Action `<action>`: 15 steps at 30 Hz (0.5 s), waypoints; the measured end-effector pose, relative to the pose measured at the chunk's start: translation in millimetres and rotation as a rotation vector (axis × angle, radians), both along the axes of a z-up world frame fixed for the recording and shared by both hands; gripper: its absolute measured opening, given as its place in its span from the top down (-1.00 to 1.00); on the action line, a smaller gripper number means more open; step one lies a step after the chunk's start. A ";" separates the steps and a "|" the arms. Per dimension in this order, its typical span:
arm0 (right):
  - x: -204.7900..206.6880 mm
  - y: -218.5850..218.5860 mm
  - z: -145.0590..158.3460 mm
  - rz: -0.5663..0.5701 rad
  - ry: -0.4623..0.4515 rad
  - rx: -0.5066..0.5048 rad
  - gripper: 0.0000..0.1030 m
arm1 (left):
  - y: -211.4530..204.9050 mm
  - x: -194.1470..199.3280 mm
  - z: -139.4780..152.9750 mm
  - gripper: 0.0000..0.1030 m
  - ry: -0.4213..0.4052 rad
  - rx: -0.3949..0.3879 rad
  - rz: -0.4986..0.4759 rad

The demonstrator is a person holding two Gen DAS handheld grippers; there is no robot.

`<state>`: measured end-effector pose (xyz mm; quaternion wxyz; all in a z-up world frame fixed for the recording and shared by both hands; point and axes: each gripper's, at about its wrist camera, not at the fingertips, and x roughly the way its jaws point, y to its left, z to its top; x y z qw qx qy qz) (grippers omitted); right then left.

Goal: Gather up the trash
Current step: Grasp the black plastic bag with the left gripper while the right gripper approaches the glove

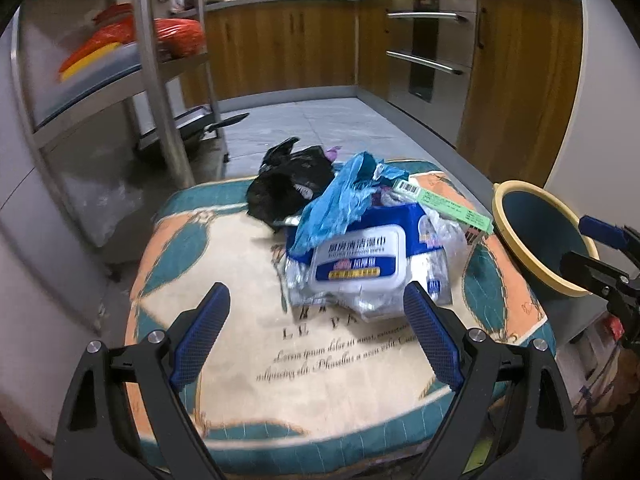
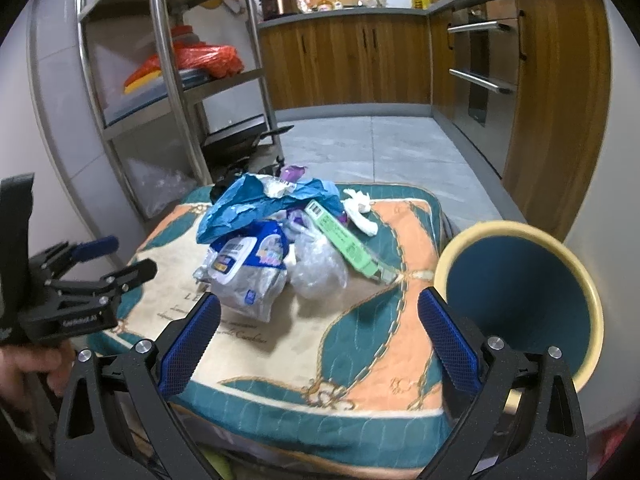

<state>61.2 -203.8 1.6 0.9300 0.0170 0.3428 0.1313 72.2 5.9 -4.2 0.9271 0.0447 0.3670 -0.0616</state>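
Observation:
A heap of trash lies on a patterned cushion (image 1: 328, 364): a wet-wipes pack (image 1: 356, 268) (image 2: 244, 272), a crumpled blue bag (image 1: 340, 200) (image 2: 260, 200), a black bag (image 1: 288, 184), a clear plastic bag (image 2: 318, 264), a green box (image 1: 444, 204) (image 2: 344, 240) and white tissue (image 2: 360, 208). My left gripper (image 1: 316, 300) hovers open just in front of the wipes pack, nothing between its fingers. My right gripper (image 2: 320, 312) is open over the cushion's near right part, empty. A blue bin with a cream rim (image 1: 540, 240) (image 2: 520, 288) stands right of the cushion.
A metal shelf rack (image 1: 160, 80) (image 2: 172, 80) with red and orange bags stands at the left. Wooden cabinets and steel drawers (image 1: 432, 52) line the back and right. A pan (image 1: 216, 124) lies on the tiled floor. A hand (image 2: 24, 364) holds the left gripper.

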 end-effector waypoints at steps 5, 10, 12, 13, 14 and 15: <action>24.7 -4.3 3.0 0.035 0.015 -0.031 -0.87 | -7.4 36.0 2.9 -0.58 -0.004 0.020 -0.047; 51.7 -8.1 -4.7 0.051 0.049 -0.049 -0.83 | -13.3 73.8 -3.0 -0.51 0.030 0.017 -0.077; 62.9 -8.2 -9.7 0.061 0.070 -0.056 -0.75 | -12.1 88.2 -5.2 -0.50 0.046 -0.007 -0.073; 67.7 -7.9 -11.5 0.064 0.077 -0.057 -0.67 | -10.6 92.0 -5.7 -0.49 0.052 -0.021 -0.069; 73.6 -8.2 -13.3 0.067 0.088 -0.053 -0.62 | -8.1 96.3 -5.9 -0.49 0.056 -0.038 -0.064; 77.3 -8.5 -14.4 0.069 0.094 -0.047 -0.62 | -4.6 102.2 -4.7 -0.49 0.057 -0.061 -0.055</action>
